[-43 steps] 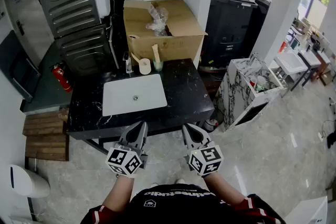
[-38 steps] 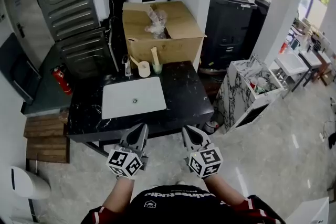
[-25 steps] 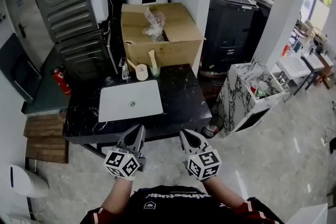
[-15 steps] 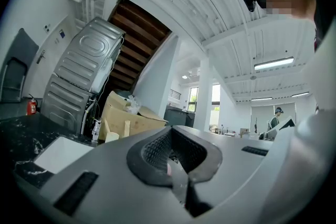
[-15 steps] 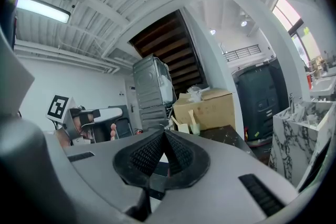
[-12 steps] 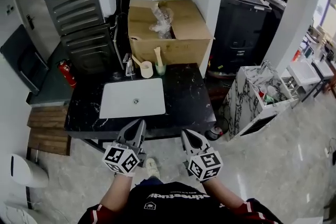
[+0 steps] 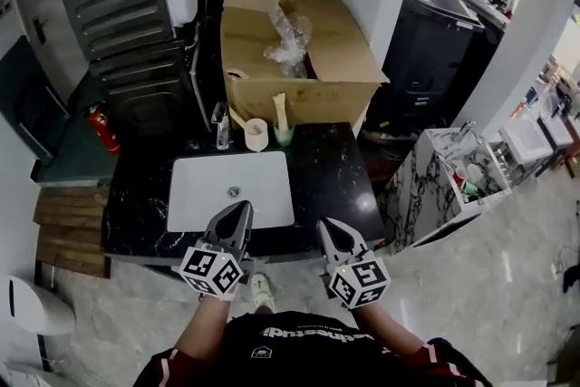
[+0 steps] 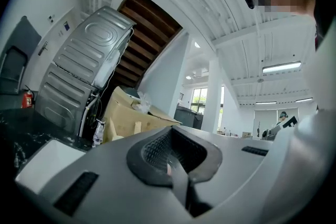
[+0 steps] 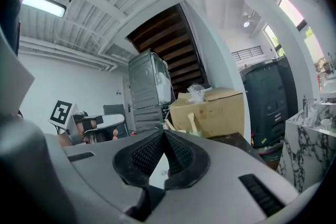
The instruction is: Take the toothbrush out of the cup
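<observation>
Both grippers have come nearer to the black counter [image 7: 328,178]. Left gripper [image 7: 241,209] and right gripper [image 7: 325,226] are closed, holding nothing. The toothbrush [image 7: 280,107] stands in the cup [image 7: 285,137], behind the sink [image 7: 195,195].

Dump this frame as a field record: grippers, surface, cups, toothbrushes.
left gripper: shut, empty, at the counter's near edge
right gripper: shut, empty, at the counter's near edge
surface: black marble counter with white rectangular sink
cups: beige cup and green cup, side by side behind the sink
toothbrushes: leaning tan toothbrush in beige cup; upright tan toothbrush in green cup
behind: open brown cardboard box
</observation>
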### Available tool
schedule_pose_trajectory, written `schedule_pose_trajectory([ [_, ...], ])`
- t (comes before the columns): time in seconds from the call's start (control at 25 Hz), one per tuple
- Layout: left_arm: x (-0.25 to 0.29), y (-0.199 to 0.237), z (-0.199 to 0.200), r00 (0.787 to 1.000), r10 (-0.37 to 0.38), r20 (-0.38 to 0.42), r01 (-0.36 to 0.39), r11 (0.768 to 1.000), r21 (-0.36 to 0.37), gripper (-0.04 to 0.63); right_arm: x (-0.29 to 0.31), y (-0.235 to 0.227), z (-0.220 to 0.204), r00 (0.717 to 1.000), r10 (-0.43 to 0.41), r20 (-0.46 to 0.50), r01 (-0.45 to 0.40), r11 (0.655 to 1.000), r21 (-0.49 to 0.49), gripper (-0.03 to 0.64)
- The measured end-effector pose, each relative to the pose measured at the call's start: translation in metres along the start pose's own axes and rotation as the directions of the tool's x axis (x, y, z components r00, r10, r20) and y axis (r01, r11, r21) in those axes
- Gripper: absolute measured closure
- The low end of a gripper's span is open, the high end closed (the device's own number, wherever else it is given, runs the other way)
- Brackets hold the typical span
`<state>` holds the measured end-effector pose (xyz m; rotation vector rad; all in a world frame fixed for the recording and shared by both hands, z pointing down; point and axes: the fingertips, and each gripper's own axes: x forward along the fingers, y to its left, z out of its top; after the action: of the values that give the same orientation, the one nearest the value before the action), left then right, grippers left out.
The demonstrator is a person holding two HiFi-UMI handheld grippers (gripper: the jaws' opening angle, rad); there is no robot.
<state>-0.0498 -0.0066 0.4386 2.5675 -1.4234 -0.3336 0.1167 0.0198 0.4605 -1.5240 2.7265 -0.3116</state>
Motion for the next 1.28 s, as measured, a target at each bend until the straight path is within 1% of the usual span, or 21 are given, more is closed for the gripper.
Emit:
schedule_pose_trajectory([
  [0.08, 0.022, 0.023, 0.008, 1.0, -0.015, 0.001, 0.015, 1.0, 0.005, 0.582, 0.031, -0.006, 0.012, 1.0, -0.011, 0.011, 0.011, 1.0, -0.003, 0.581],
  [0.32, 0.078, 0.082, 0.03, 0.998, -0.063, -0.002, 0.063, 0.996, 0.063, 0.582, 0.118, -0.012, 0.037, 0.999, -0.024, 0.044, 0.024, 1.0, -0.013, 0.581],
  [0.44, 0.097, 0.106, 0.034, 0.996, -0.085, -0.009, 0.086, 0.994, 0.062, 0.581, 0.15, -0.014, 0.039, 0.998, -0.043, 0.038, 0.044, 0.999, -0.013, 0.581],
  [0.56, 0.112, 0.127, 0.029, 0.995, -0.094, -0.026, 0.095, 0.995, 0.039, 0.582, 0.169, -0.02, 0.036, 0.997, -0.068, 0.031, 0.068, 0.998, -0.009, 0.581],
  [0.72, 0.133, 0.138, 0.021, 0.994, -0.1, -0.036, 0.1, 0.995, -0.003, 0.582, 0.185, -0.036, 0.032, 0.997, -0.079, 0.008, 0.079, 0.997, -0.003, 0.581],
  [0.88, 0.152, 0.144, 0.016, 0.995, -0.09, -0.042, 0.09, 0.996, -0.013, 0.582, 0.202, -0.05, 0.029, 0.998, -0.064, -0.013, 0.064, 0.998, -0.001, 0.581],
  [1.28, 0.174, 0.154, 0.017, 0.998, -0.028, -0.052, 0.028, 1.0, 0.011, 0.581, 0.24, -0.082, 0.023, 0.999, 0.0, -0.044, -0.001, 1.0, -0.021, 0.578],
])
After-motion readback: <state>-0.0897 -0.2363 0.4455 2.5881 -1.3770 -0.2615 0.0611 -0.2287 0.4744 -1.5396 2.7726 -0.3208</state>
